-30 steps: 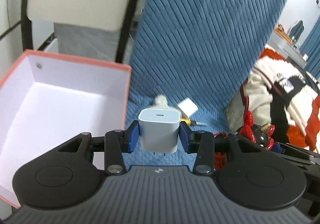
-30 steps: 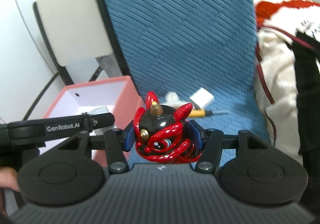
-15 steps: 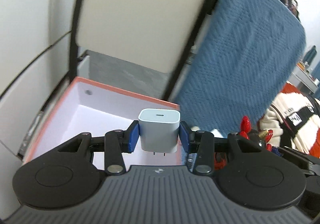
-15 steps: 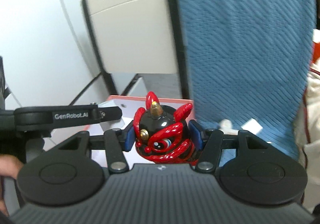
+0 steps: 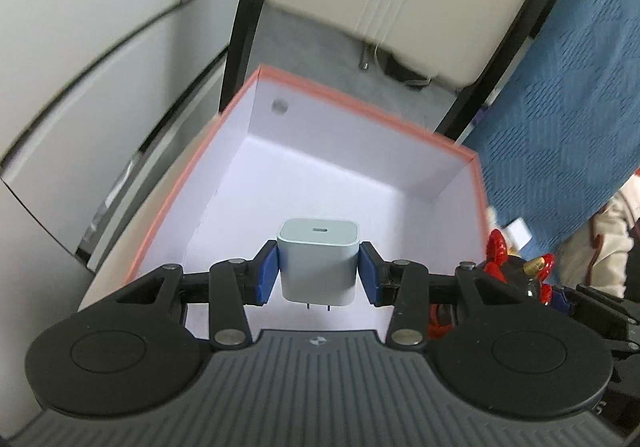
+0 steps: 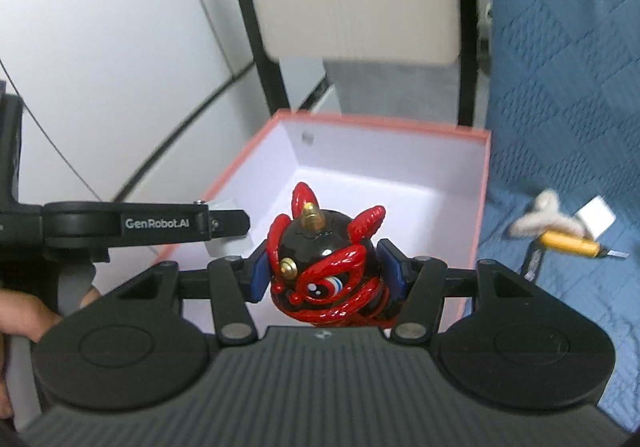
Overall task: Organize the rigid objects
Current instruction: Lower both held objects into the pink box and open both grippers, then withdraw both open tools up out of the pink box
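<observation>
left gripper (image 5: 318, 271): black linkage arms, blue pads, silver rivets, ribbed grey body; right gripper (image 6: 324, 271) identical (white "GenRobot.AI" lettering on the left's arm)

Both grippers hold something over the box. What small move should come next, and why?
Probably lower both a little into the box and open the jaws. The left gripper clamps the white charger above the box's bare floor, and the right gripper clamps the red figurine just over its near edge. Releasing lower should keep them from bouncing.
</observation>
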`<state>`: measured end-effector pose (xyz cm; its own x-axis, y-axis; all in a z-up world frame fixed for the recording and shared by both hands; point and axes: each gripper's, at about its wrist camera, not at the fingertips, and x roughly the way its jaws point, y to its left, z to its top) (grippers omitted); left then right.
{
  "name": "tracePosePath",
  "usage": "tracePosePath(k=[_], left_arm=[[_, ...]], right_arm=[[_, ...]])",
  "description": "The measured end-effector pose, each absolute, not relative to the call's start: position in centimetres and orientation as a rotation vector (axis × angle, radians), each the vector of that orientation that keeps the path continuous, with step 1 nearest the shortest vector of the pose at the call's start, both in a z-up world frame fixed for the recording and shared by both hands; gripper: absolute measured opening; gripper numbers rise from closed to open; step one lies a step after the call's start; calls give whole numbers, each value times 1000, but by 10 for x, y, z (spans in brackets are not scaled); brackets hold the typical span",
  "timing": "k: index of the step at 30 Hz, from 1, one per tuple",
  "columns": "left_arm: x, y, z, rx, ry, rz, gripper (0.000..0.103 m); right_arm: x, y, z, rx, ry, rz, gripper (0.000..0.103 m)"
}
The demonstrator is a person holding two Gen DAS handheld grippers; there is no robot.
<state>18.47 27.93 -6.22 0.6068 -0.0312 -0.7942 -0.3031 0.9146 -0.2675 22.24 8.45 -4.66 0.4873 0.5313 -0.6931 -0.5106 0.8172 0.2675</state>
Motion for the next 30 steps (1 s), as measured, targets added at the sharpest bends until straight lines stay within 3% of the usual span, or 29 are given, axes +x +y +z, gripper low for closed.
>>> tracePosePath(k=[16, 30], left_arm=[[216, 298, -126, -433, 1036, 165, 49], [206, 288, -97, -418, 967, 177, 49]], right_arm=[[236, 130, -112, -82, 989, 655, 59], [237, 114, -86, -32, 944, 655, 60]])
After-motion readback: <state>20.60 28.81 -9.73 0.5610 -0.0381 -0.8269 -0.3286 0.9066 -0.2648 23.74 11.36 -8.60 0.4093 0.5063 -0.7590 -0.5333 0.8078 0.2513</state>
